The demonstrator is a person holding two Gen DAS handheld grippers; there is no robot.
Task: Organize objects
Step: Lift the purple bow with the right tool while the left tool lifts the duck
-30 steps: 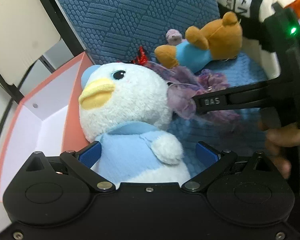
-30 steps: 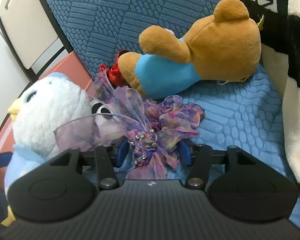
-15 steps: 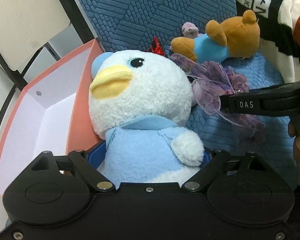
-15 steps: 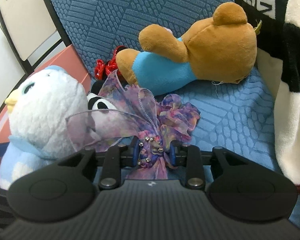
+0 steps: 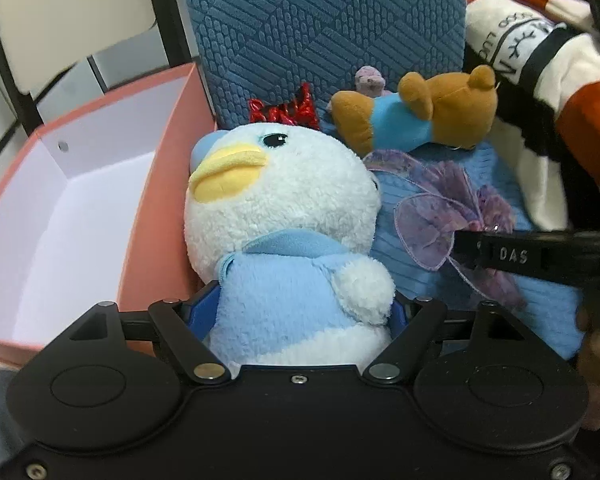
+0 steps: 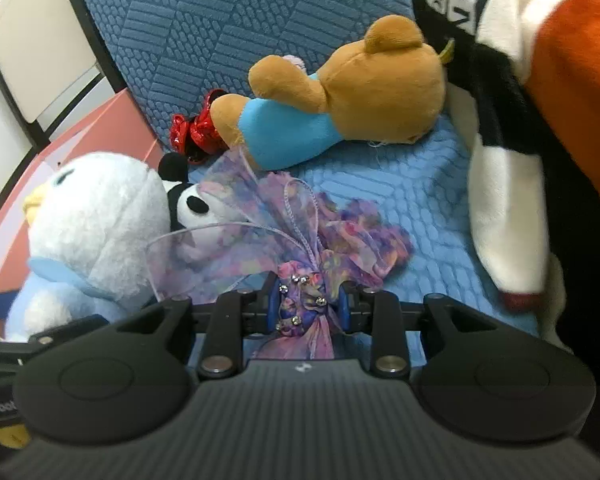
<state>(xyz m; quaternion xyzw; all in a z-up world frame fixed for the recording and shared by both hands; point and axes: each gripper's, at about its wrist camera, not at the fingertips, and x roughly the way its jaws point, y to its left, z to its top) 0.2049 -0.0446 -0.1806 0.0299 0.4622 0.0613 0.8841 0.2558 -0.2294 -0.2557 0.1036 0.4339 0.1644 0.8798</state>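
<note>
My left gripper (image 5: 296, 312) is shut on the body of a white and light-blue duck plush (image 5: 284, 216), held upright next to the pink box (image 5: 156, 184). The duck also shows at the left of the right wrist view (image 6: 92, 224). My right gripper (image 6: 308, 308) is shut on the beaded knot of a purple organza bow (image 6: 300, 240), lifted just above the blue seat cushion (image 6: 420, 184). The bow and the right gripper's finger (image 5: 512, 256) also show at the right of the left wrist view, the bow (image 5: 440, 208) beside the duck.
A brown bear in a blue shirt (image 6: 340, 104) lies at the back of the seat. A black and white mouse plush (image 6: 188, 200) with a red bow (image 6: 192, 132) lies behind the duck. A large white, black and orange plush (image 6: 520, 120) fills the right. The pink box has a white inside (image 5: 80, 216).
Both grippers closed: the left on the duck, the right on the bow. Both rose and pulled back a little, lifting their toys; more of the box now shows.
</note>
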